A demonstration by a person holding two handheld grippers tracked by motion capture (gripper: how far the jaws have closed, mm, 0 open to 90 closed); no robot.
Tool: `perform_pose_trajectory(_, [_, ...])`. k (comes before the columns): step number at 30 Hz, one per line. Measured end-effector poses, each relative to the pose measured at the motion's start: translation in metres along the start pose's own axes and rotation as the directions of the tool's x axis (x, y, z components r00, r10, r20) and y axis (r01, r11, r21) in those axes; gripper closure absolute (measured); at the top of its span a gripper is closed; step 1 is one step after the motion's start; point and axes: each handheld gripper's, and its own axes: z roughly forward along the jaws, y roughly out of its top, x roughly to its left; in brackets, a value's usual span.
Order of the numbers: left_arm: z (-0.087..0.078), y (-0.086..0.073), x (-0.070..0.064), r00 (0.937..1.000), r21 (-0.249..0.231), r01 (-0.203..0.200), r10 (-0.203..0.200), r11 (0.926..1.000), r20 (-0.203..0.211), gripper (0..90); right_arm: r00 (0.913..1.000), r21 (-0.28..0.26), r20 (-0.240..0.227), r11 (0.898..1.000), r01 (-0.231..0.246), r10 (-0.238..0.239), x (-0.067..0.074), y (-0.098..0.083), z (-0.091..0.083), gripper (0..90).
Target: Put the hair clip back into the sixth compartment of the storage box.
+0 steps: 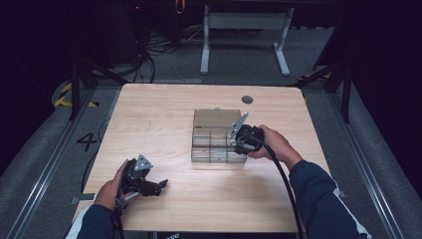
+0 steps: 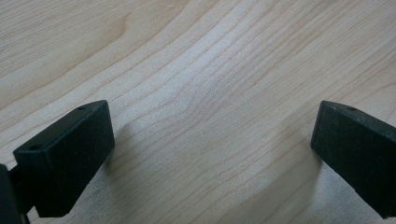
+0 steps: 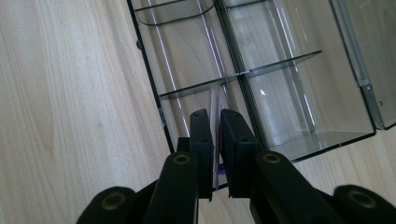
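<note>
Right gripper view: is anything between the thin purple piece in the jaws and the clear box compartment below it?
Nothing visible blocks it. The right gripper is shut on the thin purple piece, above an open compartment of the clear divided box. Its lid is swung back, and only the dividers stand nearby.

High view: fixed camera above the person's edge of the tabletop (image 1: 164, 119), facing forward and down, far enough back to take in the whole top plus floor and a desk frame beyond. The clear compartment box (image 1: 215, 137) sits just right of centre.

Left gripper view: rides the left gripper (image 1: 149, 186), well left of the box and nearer the person, aimed steeply down, very close to bare wood (image 2: 201, 84).

Right gripper view: rides the right gripper (image 3: 215, 135) at the box's right side, looking down along the jaws, close above the box (image 3: 261, 60). Shared with the high view: box and surrounding wood.
</note>
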Motion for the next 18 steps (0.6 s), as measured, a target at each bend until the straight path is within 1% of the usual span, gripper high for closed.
perform_pose_trajectory(1, [0.0000, 0.0000, 0.0000, 1.0000, 0.000, 0.000, 0.000, 1.0000, 0.000, 0.0, 1.0000, 0.005, 0.007, 1.000, 0.001, -0.001, -0.0010, 0.0001, 0.0018, 84.2])
perform_pose_trajectory(2, [0.0000, 0.0000, 0.0001, 1.0000, 0.000, -0.001, 0.001, 1.0000, 0.000, 0.0, 1.0000, 0.010, 0.006, 1.000, -0.006, 0.006, -0.0018, 0.0004, 0.0032, 84.2])
perform_pose_trajectory(8, [0.0003, 0.0002, 0.0000, 1.0000, -0.001, 0.000, 0.000, 1.0000, 0.001, 0.0, 1.0000, 0.022, 0.000, 1.000, -0.008, 0.008, -0.0030, 0.0013, 0.0082, 84.2])
perform_pose_trajectory(9, [0.0002, 0.0002, 0.0000, 1.0000, -0.001, 0.000, 0.000, 1.0000, 0.001, 0.0, 1.0000, 0.028, 0.000, 1.000, -0.001, 0.001, -0.0035, 0.0012, 0.0093, 84.1])
perform_pose_trajectory(16, [0.0003, 0.0002, 0.0000, 1.0000, -0.001, 0.000, 0.000, 1.0000, 0.001, 0.0, 0.9999, 0.023, -0.009, 1.000, -0.014, 0.014, -0.0036, 0.0000, 0.0103, 83.2])
perform_pose_trajectory(18, [0.0002, 0.0002, 0.0000, 1.0000, -0.001, 0.000, 0.000, 1.0000, 0.001, 0.0, 1.0000, 0.029, -0.006, 1.000, -0.006, 0.007, -0.0038, 0.0002, 0.0106, 81.6])
